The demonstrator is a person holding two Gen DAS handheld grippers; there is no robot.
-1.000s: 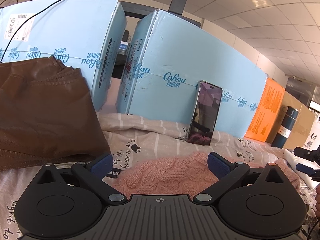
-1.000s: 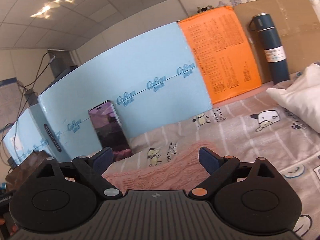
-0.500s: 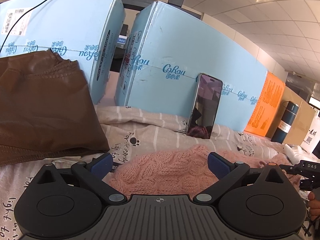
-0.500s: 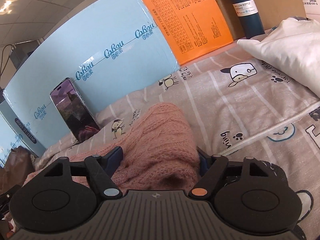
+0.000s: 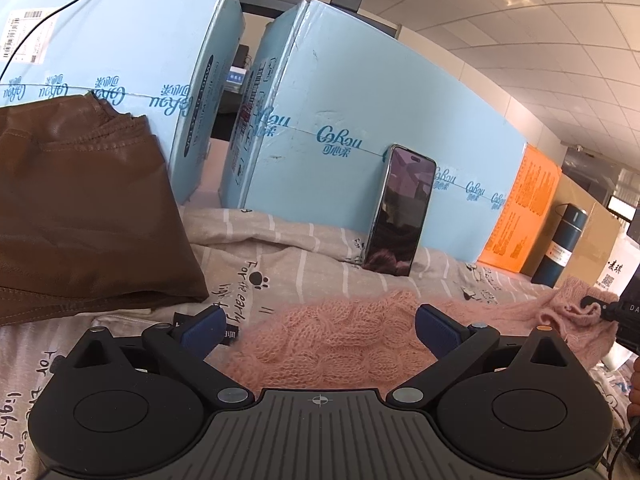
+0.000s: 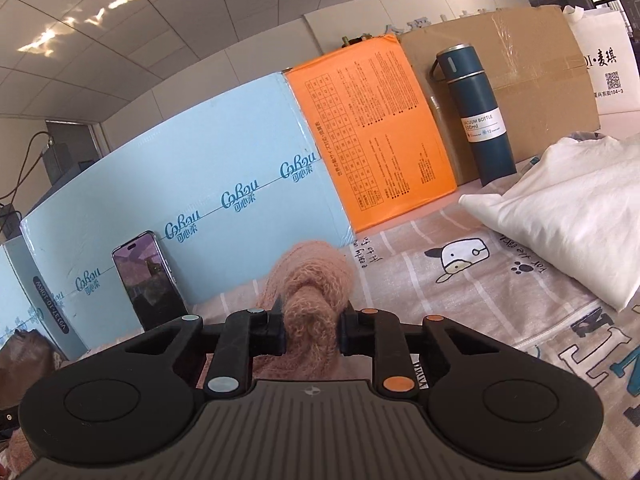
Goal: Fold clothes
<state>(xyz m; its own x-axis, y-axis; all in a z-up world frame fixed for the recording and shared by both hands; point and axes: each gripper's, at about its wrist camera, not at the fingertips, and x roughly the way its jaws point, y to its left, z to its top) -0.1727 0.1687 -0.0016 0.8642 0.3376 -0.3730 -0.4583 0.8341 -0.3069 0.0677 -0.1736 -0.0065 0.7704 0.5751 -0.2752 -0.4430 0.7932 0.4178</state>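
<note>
A pink knitted sweater (image 5: 344,336) lies on the printed bedsheet (image 5: 288,264). My left gripper (image 5: 320,326) is open, its blue pads spread over the sweater's near part. My right gripper (image 6: 312,332) is shut on a bunched fold of the pink sweater (image 6: 310,292) and holds it raised. In the left wrist view the right gripper (image 5: 616,312) shows at the far right, pinching the sweater's end.
A folded brown leather garment (image 5: 80,208) lies at the left. Light blue boxes (image 5: 360,112) line the back, with a phone (image 5: 402,210) leaning on one. An orange box (image 6: 376,136), a blue vacuum bottle (image 6: 476,116) and a folded white cloth (image 6: 568,212) are at the right.
My right gripper dropped onto the sweater, closed on a fold and lifted it. The left gripper stayed open and lowered slightly toward the sweater.
</note>
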